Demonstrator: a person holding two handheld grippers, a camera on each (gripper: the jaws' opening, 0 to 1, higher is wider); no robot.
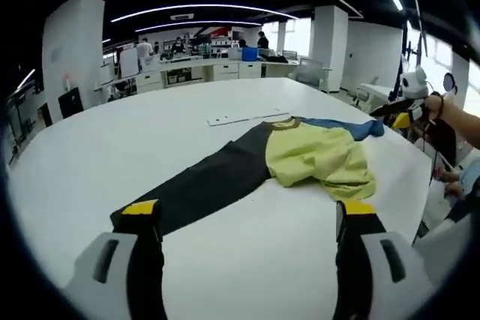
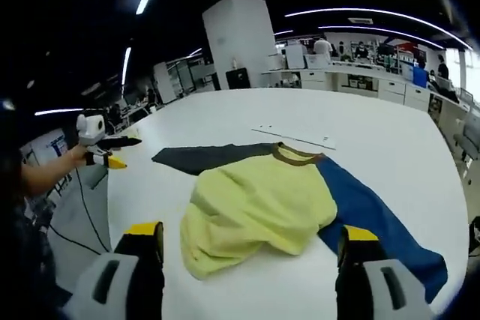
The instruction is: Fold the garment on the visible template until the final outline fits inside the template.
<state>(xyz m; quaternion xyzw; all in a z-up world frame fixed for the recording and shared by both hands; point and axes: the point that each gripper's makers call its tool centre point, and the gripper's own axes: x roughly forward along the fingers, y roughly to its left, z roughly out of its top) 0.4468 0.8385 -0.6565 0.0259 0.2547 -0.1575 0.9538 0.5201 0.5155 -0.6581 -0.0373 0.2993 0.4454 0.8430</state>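
With nothing held, both grippers (image 1: 250,219) (image 2: 251,241) gape above garment (image 2: 262,200).

Left claw (image 1: 250,219) and right claw (image 2: 250,241) both gape wide, holding nothing.

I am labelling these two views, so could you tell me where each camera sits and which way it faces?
Left gripper view: rides the left gripper, facing the shirt from its dark sleeve end; the right gripper and a hand show at right.
Right gripper view: rides the right gripper, facing the shirt hem-on; the left gripper shows at left.
Shared: shirt, table, both grippers.
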